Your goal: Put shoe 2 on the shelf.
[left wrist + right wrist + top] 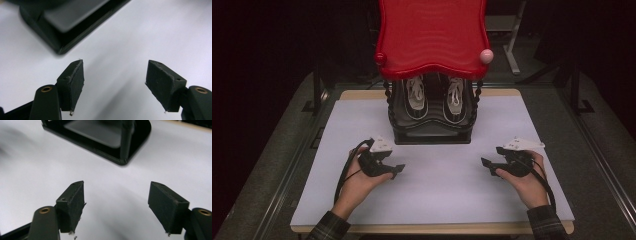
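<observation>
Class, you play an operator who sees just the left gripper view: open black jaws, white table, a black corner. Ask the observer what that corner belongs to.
Operator: What is that black corner?
Observer: The base of a shoe rack with a red top shelf.
Operator: Anything on the rack?
Observer: A pair of sneakers on the lower tier.
Operator: Where is the other gripper?
Observer: The right gripper rests open on the white table, holding nothing.
</observation>
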Tool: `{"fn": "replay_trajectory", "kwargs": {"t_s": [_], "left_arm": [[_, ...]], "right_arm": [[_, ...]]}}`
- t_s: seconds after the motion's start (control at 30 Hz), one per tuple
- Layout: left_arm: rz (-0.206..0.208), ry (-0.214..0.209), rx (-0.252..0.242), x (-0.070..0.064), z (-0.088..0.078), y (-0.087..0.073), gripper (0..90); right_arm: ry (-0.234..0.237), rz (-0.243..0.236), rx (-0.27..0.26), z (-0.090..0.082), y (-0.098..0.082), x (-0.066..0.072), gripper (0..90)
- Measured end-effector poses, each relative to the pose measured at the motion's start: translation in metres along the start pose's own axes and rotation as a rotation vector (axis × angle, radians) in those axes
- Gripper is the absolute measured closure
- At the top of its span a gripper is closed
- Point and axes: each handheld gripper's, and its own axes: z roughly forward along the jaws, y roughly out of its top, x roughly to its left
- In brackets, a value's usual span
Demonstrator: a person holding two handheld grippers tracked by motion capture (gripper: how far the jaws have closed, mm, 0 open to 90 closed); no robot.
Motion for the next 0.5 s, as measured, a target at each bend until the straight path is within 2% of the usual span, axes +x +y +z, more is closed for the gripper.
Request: {"fn": "replay_trajectory", "kwargs": {"t_s": [0.27,0.5], "left_arm": [[-0.082,0.039,0.031,0.016,-0.028,-0.052,26.7],[-0.148,0.071,0.035,0.029,-0.046,-0.086,25.2]], "right_arm": [[-0.034,0.031,0.056,-0.014,-0.027,-0.012,26.2],[-0.068,0.049,0.098,-0.023,-0.047,-0.024,24.2]]}}
